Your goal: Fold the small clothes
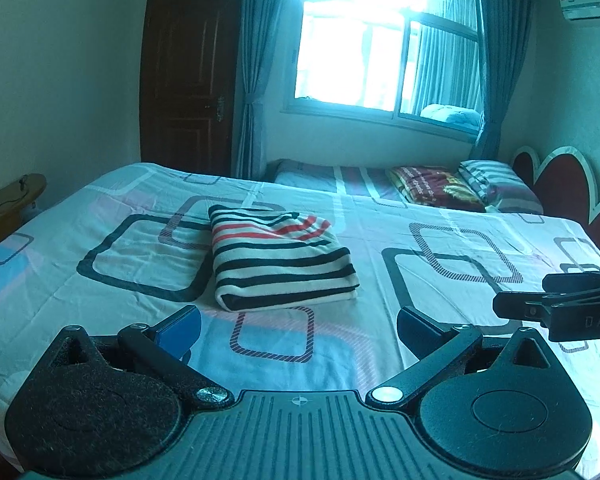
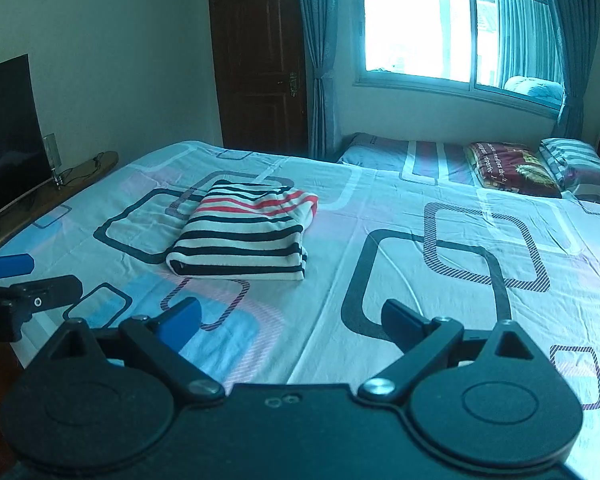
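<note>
Both jaws gape empty above folded striped garment (image 1: pixel 280 258) on bed (image 1: pixel 440 360).

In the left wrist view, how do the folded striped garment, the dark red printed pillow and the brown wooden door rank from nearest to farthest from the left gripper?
1. Folded striped garment, white with black and red stripes, on the bed straight ahead of the left gripper.
2. Dark red printed pillow, far right, at the bed's head.
3. Brown wooden door, in the back wall, left of the window.

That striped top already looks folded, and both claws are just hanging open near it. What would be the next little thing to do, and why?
Probably draw both back and stop. The striped top lies as a neat folded stack on the bed sheet; the left gripper and right gripper are open, empty and short of it.
</note>
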The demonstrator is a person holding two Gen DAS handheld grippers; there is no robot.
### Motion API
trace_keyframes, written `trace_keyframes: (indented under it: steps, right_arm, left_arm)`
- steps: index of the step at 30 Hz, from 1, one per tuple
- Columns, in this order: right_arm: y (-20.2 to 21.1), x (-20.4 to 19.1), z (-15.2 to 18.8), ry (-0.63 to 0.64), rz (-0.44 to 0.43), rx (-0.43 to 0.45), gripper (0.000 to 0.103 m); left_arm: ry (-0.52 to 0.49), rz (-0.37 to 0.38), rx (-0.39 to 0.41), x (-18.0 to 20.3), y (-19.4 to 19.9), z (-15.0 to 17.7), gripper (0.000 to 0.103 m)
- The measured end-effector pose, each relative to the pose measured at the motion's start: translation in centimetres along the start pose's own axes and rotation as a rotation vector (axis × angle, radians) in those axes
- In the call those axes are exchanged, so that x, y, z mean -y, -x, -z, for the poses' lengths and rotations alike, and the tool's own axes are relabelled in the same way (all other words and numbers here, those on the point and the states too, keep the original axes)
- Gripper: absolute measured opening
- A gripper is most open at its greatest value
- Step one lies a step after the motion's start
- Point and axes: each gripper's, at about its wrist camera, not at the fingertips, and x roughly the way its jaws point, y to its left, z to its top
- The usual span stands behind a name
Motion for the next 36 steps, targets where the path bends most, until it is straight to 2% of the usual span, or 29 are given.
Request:
trace_keyframes:
  steps: [36]
  right_arm:
    - [-0.32,-0.7,-0.48,0.001,-0.001,0.017,0.097]
  left_arm:
    - [-0.029,0.012,0.014,0.23,0.4,-0.68,0.103]
